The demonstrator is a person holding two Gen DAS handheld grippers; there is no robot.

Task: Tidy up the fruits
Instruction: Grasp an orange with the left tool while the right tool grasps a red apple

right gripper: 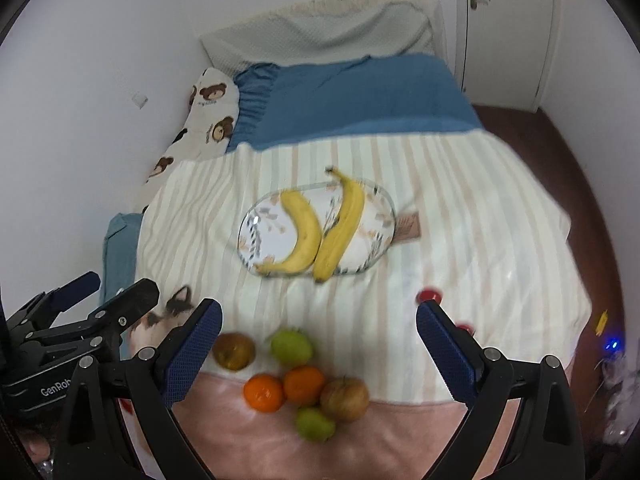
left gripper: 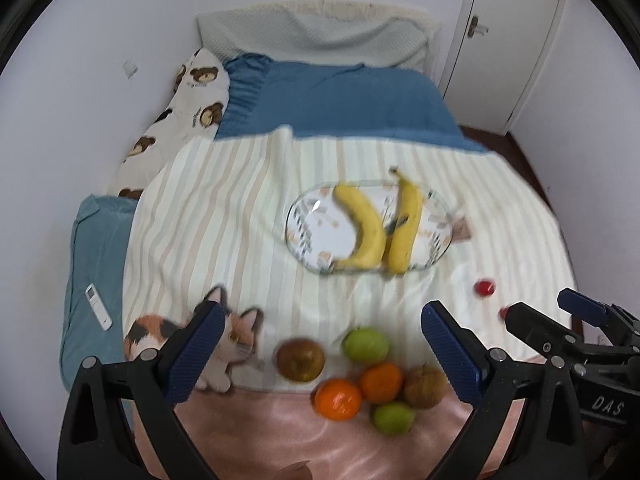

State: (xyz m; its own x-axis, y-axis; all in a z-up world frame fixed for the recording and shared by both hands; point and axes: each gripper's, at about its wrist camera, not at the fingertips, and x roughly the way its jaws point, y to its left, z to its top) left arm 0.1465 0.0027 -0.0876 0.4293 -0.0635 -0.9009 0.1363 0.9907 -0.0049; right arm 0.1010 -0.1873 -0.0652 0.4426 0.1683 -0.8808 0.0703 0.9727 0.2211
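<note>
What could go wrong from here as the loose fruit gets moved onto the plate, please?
The plate rests on soft bedding, so added weight might tilt it, and the right banana already overhangs its near rim. The oranges, apples and green fruits lie touching in a cluster, so lifting one may set the others rolling. The small red fruits sit near the bed's right edge and might fall.

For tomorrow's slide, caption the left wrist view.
Open left gripper hovers over loose fruit; two bananas lie on the glass plate.
</note>
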